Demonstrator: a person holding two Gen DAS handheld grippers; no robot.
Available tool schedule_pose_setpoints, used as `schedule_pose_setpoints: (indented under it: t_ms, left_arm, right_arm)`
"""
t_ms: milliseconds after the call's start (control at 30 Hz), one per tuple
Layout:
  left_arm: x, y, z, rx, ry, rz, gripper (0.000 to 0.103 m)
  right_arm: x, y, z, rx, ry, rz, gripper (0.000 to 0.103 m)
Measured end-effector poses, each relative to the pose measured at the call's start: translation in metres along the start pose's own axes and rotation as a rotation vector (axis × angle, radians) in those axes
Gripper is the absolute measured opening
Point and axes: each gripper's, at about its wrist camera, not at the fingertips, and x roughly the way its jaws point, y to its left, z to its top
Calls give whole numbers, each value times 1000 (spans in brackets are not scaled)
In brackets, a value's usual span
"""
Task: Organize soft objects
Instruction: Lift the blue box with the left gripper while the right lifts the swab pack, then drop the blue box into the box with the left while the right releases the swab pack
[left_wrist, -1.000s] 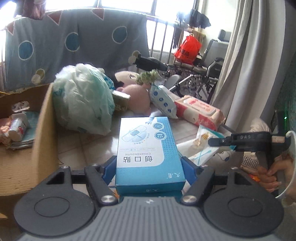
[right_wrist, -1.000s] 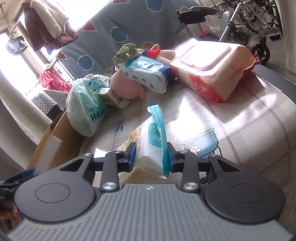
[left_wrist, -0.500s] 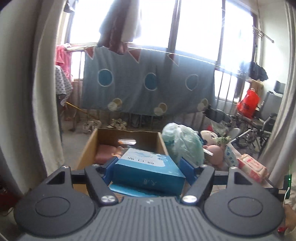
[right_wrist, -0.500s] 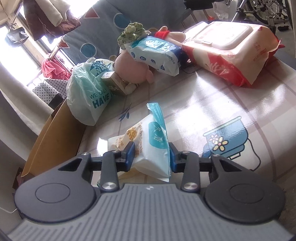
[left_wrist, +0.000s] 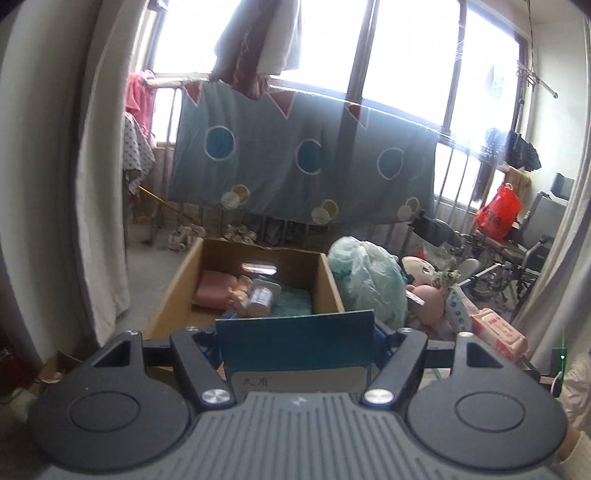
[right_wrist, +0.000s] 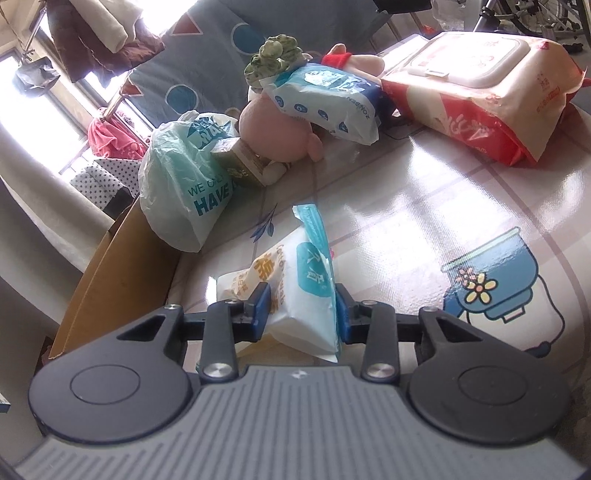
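Note:
My left gripper (left_wrist: 295, 332) is shut on a blue box (left_wrist: 295, 343) with white print, held in the air just in front of an open cardboard box (left_wrist: 325, 284). Inside that cardboard box lie a pink item, a small bottle and teal cloth. My right gripper (right_wrist: 303, 299) is shut on a white and blue soft packet (right_wrist: 306, 280), low over the table (right_wrist: 424, 206); the packet's tip sticks out forward, and a second white packet (right_wrist: 240, 277) with yellow print lies under it.
On the table stand a pale green plastic bag (right_wrist: 181, 184), a pink plush toy (right_wrist: 273, 129), a small green carton (right_wrist: 240, 162), a blue and white tissue pack (right_wrist: 325, 96) and a large red wipes pack (right_wrist: 480, 88). The cardboard box's wall (right_wrist: 118, 266) borders the table's left edge.
My left gripper has risen and swung left with the blue box, from over the table to facing the cardboard box. My right gripper crept slightly forward, still holding its packet.

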Motion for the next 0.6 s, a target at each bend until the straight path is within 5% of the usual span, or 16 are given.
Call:
schedule_pose_setpoints:
  t_ms: [133, 300, 600]
  left_arm:
    - [45, -13, -7, -14, 49, -123, 72]
    - [87, -29, -5, -5, 60, -186, 72]
    - [119, -25, 23, 26, 56, -154, 72]
  right_arm:
    - [0, 0, 0, 7, 2, -3, 35]
    - [0, 4, 1, -4, 4, -11, 34]
    - [8, 0, 6, 82, 25, 84, 25]
